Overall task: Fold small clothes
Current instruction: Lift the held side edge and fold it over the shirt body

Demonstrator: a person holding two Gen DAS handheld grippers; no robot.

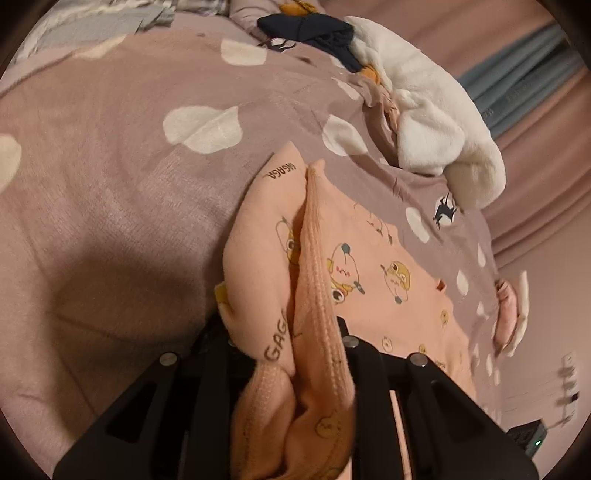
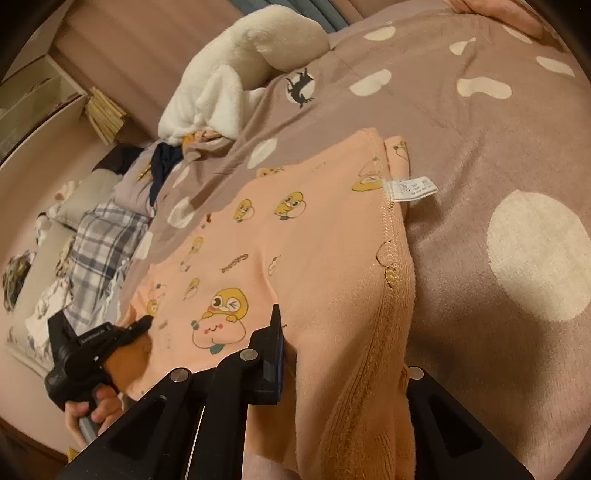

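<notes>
the peach garment (image 2: 295, 236), printed with little yellow cartoon figures, lies across the mauve bedspread (image 2: 480, 147) with its pale blobs, and both tools have hold of it. the right gripper (image 2: 332, 369) is clenched on the ribbed edge of the cloth at 6 o'clock in its own view, the fabric bunched up between the black fingers and draping down over them. a white care label (image 2: 412, 190) sticks out of the seam up at 1 o'clock. over at 8 o'clock a hand (image 2: 94, 410) grips the other tool. the left gripper (image 1: 295, 354) is likewise closed on a gathered fold of the same garment at 6 o'clock of its view. a white fluffy thing (image 1: 436, 122) is heaped at 2 o'clock, with dark clothes (image 1: 310, 29) at 12.
</notes>
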